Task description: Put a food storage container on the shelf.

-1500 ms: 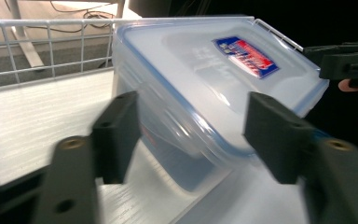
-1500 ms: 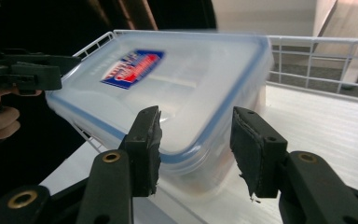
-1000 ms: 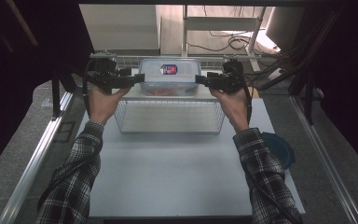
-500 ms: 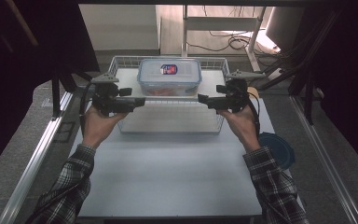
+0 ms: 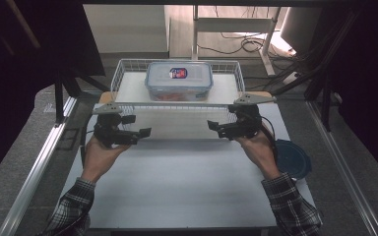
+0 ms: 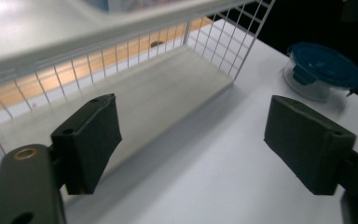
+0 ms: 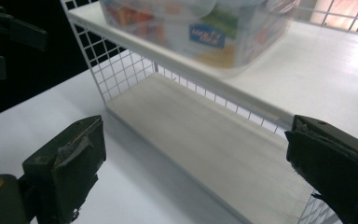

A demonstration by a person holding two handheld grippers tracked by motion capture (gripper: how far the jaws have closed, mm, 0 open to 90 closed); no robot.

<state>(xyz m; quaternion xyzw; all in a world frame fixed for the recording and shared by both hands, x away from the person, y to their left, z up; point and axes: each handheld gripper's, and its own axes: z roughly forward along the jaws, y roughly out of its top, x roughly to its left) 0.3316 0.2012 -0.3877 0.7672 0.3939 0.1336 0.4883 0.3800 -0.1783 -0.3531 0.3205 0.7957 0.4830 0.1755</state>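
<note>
Item 1. White wire-mesh two-tier rack [image 5: 128, 81] with pale board shelves, standing at the far middle of the white table [image 5: 177, 187], toward 12 o'clock from the person. Upper tier bears item 2; lower tier is bare, seen in both gripper views as a long pale board behind the grid wall.

Item 2. Clear rectangular plastic food box [image 5: 179, 80] with a snap-on lid and a blue-and-red label, resting flat on the upper shelf, near its centre. In the right gripper view the box [image 7: 200, 32] lies at 12 o'clock above the jaws, coloured contents visible through its wall. Neither gripper touches it.

Item 3. Left gripper [image 5: 140, 132], black, hand-held, at 9 o'clock of the table's middle, just in front of the rack's left front corner. Its jaws have just been opening and stand wide apart; nothing lies between the pads. In its own view the left gripper [image 6: 191, 149] looks along the table surface toward the rack's lower shelf.

Item 4. Right gripper [image 5: 214, 129], black, hand-held, with a grey three-cornered plate on top, at 3 o'clock of the table's middle, just in front of the rack's right front corner. Jaws have just been opening and stand wide, with nothing between them. Own view: right gripper [image 7: 191, 163].

Item 5. Round clear container with a dark blue clip lid [image 5: 291, 158], on the table at 4 o'clock, just beside the right wrist.

Item 6. Checked shirt sleeves [image 5: 290, 206] on both forearms.
</note>
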